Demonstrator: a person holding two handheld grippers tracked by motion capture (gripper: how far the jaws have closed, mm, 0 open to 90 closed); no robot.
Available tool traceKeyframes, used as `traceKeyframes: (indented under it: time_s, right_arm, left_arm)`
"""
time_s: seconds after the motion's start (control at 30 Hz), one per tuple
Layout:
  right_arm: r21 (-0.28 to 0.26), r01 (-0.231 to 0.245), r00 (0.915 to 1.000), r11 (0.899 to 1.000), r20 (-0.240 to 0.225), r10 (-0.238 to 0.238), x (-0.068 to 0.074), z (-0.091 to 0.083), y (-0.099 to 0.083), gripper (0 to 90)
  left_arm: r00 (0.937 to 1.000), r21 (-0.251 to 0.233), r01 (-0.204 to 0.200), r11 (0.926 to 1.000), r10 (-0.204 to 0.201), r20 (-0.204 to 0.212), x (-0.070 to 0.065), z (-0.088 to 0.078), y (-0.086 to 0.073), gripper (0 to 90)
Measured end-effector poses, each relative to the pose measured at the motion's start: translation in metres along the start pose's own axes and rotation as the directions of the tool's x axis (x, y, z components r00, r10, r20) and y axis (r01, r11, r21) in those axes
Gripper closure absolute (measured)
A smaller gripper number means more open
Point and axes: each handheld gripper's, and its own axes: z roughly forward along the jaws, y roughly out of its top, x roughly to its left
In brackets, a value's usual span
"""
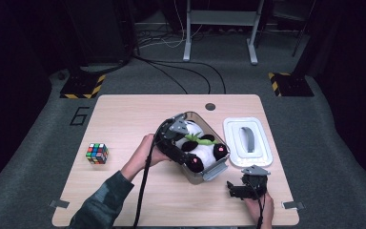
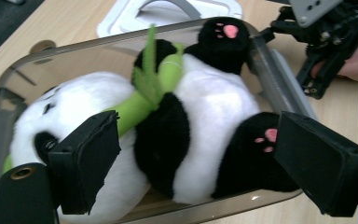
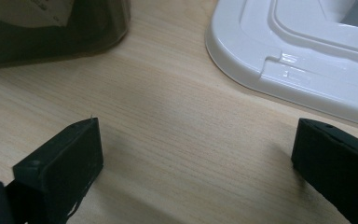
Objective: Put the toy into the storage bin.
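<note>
Jaws of the left gripper (image 2: 191, 158) stand wide apart over the near edge of the clear bin (image 1: 214, 171); its own view shows the plush panda (image 2: 200, 121) lying between and beyond them, with neither pad pressing on it. Farthest left on the surface (image 1: 124, 109) sits a colour cube (image 1: 97, 153), well apart from everything else. Next comes the person's left hand (image 1: 143, 155), holding that gripper at the bin's left side. Inside the bin the panda lies on its back with a green bamboo sprig (image 2: 144, 93) across its chest and pink-soled feet turned up, its head toward the bin's left end in the left gripper view. Right of the bin, just beside it, a white lid (image 1: 247, 141) with a grey handle lies flat. At the near right edge, the right gripper (image 1: 240, 190) rests low over bare wood, its jaws spread wide with nothing between them; the lid's rim shows ahead of them in the right gripper view.
</note>
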Motion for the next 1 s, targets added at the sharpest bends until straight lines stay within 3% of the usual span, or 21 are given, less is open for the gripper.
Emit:
traceKeyframes:
  time_s: [0.2,0.47,1.0]
  right_arm:
    - [0.000,0.001,1.0000,1.000,0.001,-0.001,0.000,0.000,0.000,1.2]
    - [0.001,0.003,1.0000,1.000,0.000,-0.003,0.000,0.000,0.000,1.2]
    - [0.001,0.003,1.0000,1.000,0.000,-0.003,0.000,0.000,0.000,1.2]
  left_arm:
    - [0.9983,0.059,-0.026,0.9979,0.029,-0.052,-0.008,0.012,-0.003,13.5]
    - [0.9987,0.132,-0.030,0.9908,0.035,-0.036,-0.010,0.035,-0.008,13.6]
    - [0.9993,0.216,-0.024,0.9760,0.029,-0.023,-0.005,0.048,-0.007,13.7]
